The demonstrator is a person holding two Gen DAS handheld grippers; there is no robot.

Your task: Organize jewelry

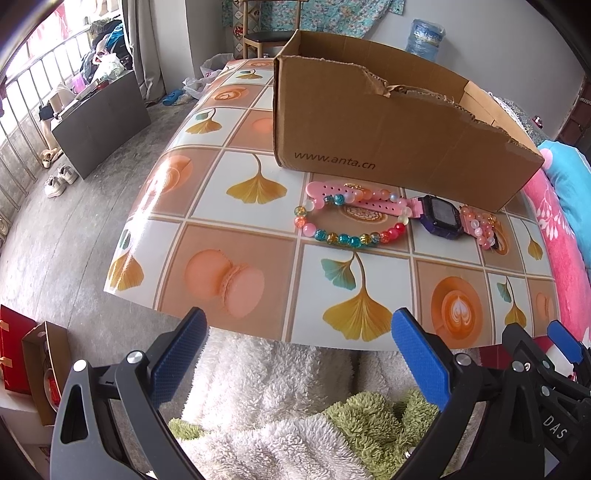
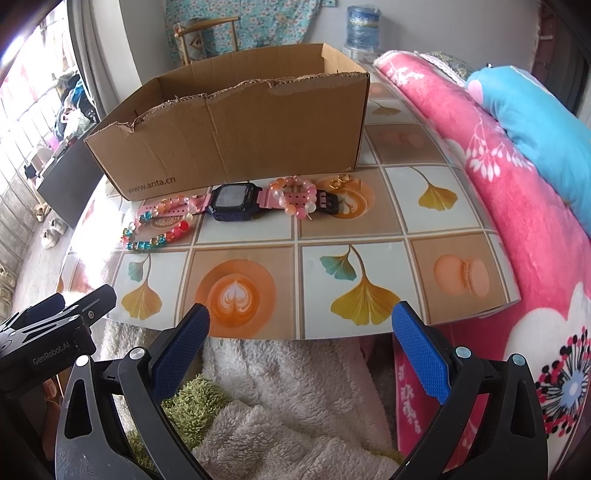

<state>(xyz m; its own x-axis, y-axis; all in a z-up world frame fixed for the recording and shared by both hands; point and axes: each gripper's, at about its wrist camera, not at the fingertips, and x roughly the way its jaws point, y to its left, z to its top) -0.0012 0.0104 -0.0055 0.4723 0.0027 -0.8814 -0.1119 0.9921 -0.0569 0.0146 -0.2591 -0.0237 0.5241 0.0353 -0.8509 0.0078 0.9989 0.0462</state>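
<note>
Cardboard box (image 1: 388,129) is sitting at upper centre of the tabletop (image 1: 258,258); jewelry is lying just before it: watch (image 2: 236,201) stretched left-to-right, multicoloured bead bracelet (image 1: 343,225) leftward. Both left gripper (image 1: 299,354) and right gripper (image 2: 301,350) are hanging wide open, empty, well below.

On the tabletop (image 2: 369,229) stands one cardboard box (image 2: 236,136). In front of it lie one watch (image 2: 233,201) with a pink strap, two bead bracelets, a multicoloured one (image 1: 345,225) and a pink-and-white one (image 2: 295,199), and two small gold rings (image 2: 340,181) side by side. Two grippers show, each with two blue fingers (image 1: 177,354). Beyond the tabletop are one chair (image 2: 207,37), one water jug (image 2: 364,26) and one pair of white shoes (image 1: 61,179) on the floor.
</note>
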